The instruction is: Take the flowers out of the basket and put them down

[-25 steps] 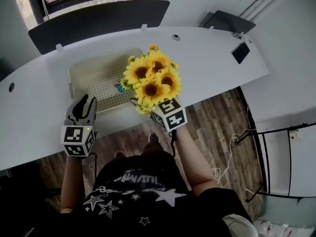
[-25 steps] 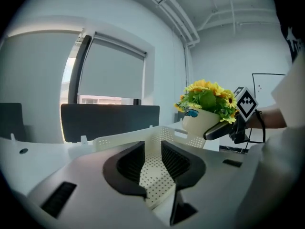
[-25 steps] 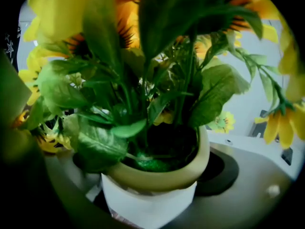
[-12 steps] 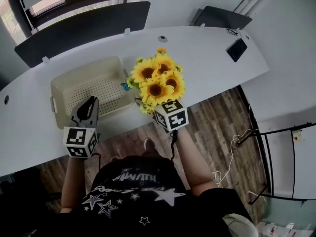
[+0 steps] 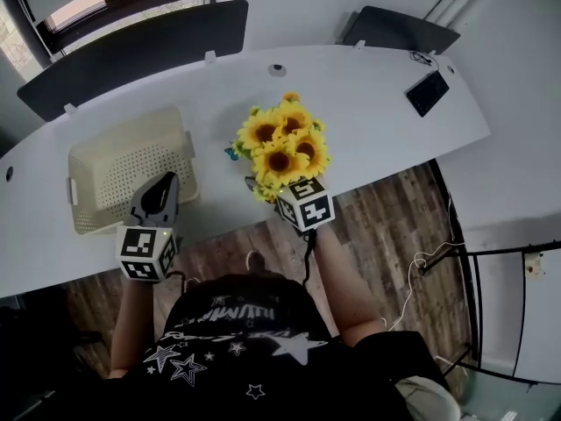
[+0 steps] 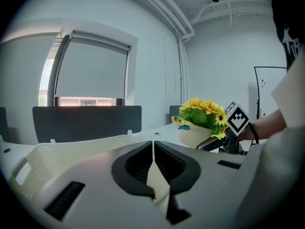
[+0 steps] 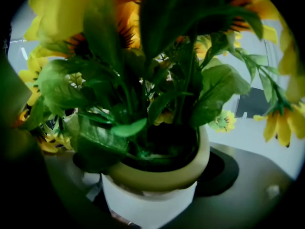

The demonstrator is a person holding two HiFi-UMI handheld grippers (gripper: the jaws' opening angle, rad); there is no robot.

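Note:
A bunch of yellow sunflowers (image 5: 282, 147) in a white pot (image 7: 151, 202) is held up over the table's front edge, to the right of the basket and apart from it. My right gripper (image 7: 155, 185) is shut on the pot; in the head view only its marker cube (image 5: 304, 204) shows below the blooms. The cream perforated basket (image 5: 105, 169) lies on the white table (image 5: 368, 121) at left. My left gripper (image 5: 164, 187) hovers at the basket's near right corner. Its jaws have just been closing and now meet (image 6: 153, 144) with nothing pinched.
A black phone (image 5: 429, 93) lies at the table's far right. Dark partition panels (image 5: 131, 51) stand along the table's back edge, with a cable hole (image 5: 278, 69) in front of them. A metal rack (image 5: 517, 261) stands on the wooden floor to the right.
The flowers have moved from over the basket's right end to the right of it. My left gripper's jaws have gone from open to shut. The basket now sits further left in view.

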